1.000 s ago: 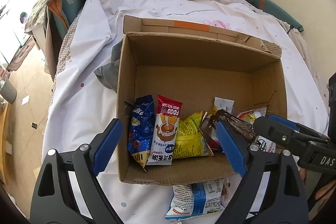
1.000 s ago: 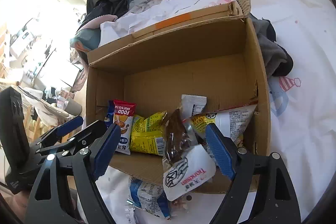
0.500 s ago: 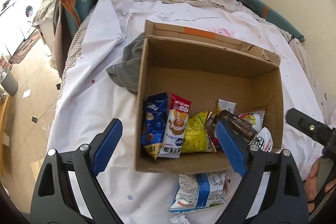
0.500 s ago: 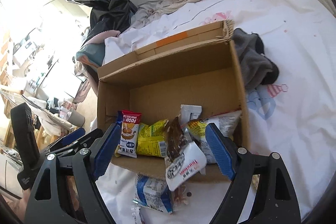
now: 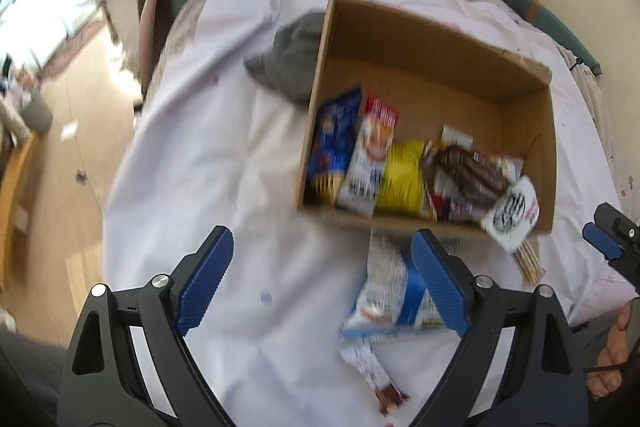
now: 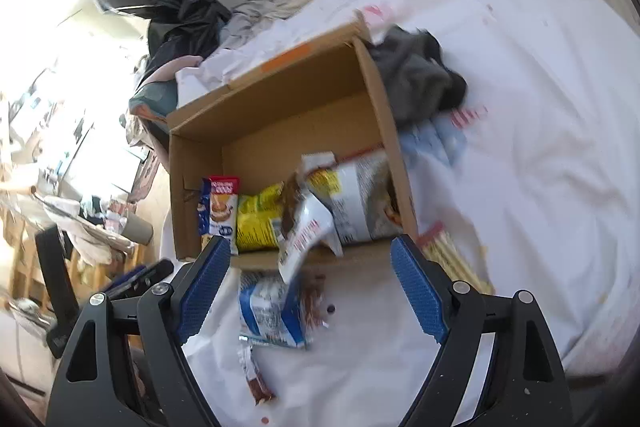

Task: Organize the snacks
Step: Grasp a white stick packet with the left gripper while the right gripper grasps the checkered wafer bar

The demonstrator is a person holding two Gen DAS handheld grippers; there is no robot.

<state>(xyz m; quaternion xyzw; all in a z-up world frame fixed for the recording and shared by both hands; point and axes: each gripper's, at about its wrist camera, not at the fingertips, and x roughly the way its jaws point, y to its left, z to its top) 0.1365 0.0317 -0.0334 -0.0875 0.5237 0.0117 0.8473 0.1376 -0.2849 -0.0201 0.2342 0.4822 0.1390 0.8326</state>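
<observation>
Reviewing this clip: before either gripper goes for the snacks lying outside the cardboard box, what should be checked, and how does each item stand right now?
1. Left gripper open and holding nothing: ok.
2. Right gripper open and holding nothing: ok.
3. Blue-and-white snack bag reachable on the white sheet in front of the cardboard box: ok, nothing lies on it.
4. Small brown-tipped packet free on the sheet nearer the grippers: ok.
5. Room left in the box: ok, its far half shows bare cardboard.
6. White packet fully inside the box: not ok, it hangs over the near wall.
</observation>
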